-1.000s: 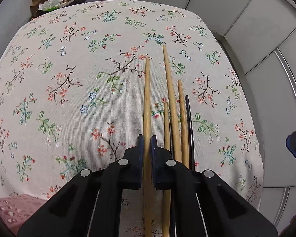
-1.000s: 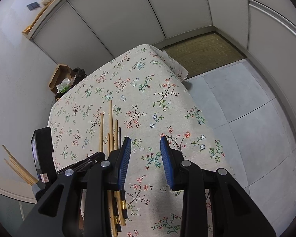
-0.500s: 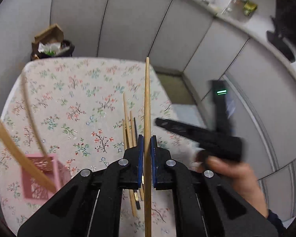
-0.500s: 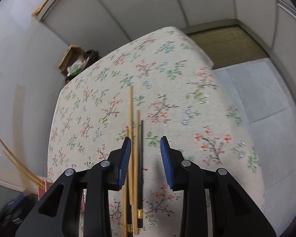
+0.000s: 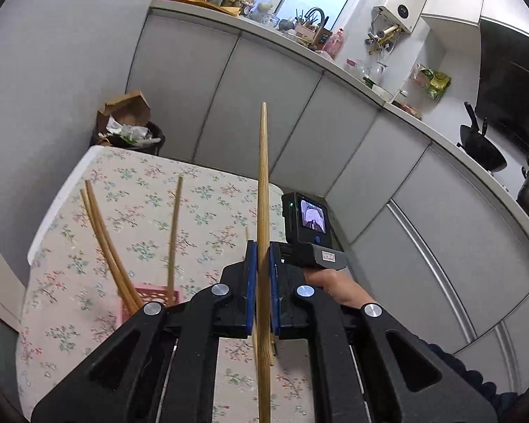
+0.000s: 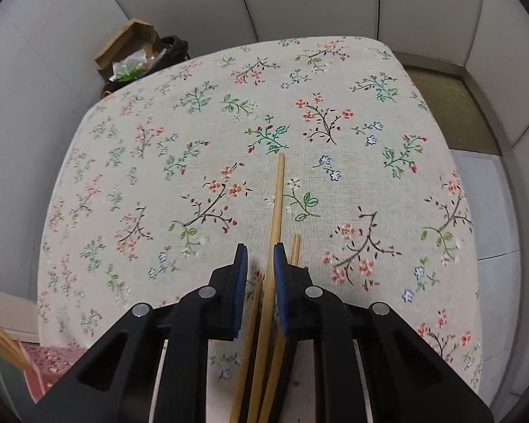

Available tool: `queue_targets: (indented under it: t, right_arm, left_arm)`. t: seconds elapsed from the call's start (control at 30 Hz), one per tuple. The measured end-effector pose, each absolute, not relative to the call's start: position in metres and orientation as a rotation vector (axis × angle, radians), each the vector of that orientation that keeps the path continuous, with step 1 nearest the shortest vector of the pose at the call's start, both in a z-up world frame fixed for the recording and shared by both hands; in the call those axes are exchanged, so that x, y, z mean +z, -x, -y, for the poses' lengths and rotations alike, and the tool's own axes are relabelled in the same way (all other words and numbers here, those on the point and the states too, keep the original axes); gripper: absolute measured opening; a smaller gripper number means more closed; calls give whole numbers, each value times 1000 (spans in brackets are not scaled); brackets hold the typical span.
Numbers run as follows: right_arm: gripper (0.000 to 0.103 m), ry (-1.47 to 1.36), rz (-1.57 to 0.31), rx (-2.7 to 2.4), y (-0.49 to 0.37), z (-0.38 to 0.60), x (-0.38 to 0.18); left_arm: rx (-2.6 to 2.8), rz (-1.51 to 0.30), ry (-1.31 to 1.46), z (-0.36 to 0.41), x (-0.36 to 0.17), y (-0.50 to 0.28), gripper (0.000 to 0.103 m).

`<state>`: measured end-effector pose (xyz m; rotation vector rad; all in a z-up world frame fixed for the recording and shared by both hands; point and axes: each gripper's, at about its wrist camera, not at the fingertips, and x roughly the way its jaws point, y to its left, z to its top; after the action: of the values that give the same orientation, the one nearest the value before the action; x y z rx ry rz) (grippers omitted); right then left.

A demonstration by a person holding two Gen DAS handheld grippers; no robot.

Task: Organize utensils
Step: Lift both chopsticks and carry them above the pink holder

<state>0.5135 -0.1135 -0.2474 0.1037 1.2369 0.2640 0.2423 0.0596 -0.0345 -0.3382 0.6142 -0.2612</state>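
My left gripper (image 5: 261, 264) is shut on a wooden chopstick (image 5: 263, 176) and holds it upright, high above the floral table (image 5: 141, 211). A pink basket (image 5: 151, 296) below it holds three wooden chopsticks (image 5: 105, 239) leaning out. My right gripper (image 6: 260, 264) is partly open and low over the table, its jaws on either side of a long wooden chopstick (image 6: 277, 204) that lies among several chopsticks (image 6: 250, 345) on the cloth. The right gripper's body and the hand holding it show in the left wrist view (image 5: 310, 243).
A bin with a cardboard box (image 5: 127, 127) stands past the table's far left corner. White cabinet doors (image 5: 264, 105) and a cluttered counter (image 5: 335, 53) lie behind. The pink basket's corner (image 6: 49, 363) shows at the lower left of the right wrist view.
My left gripper has lifted the chopstick off the table and tilted up toward the cabinets. My right gripper has come down over the pile and its jaws have narrowed around one chopstick.
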Motion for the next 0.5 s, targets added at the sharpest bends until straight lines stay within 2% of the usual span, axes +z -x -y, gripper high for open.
queue_targets:
  t: [0.2,0.5]
  right_arm:
    - [7,-31,-1249,228,-516,105,-257]
    - [7,-141,-954,303,-459,128,-173]
  left_arm:
    - [-258,-567,345,-77,-33,-236,6]
    - [-229,-495,383,-104,-32,-231,6]
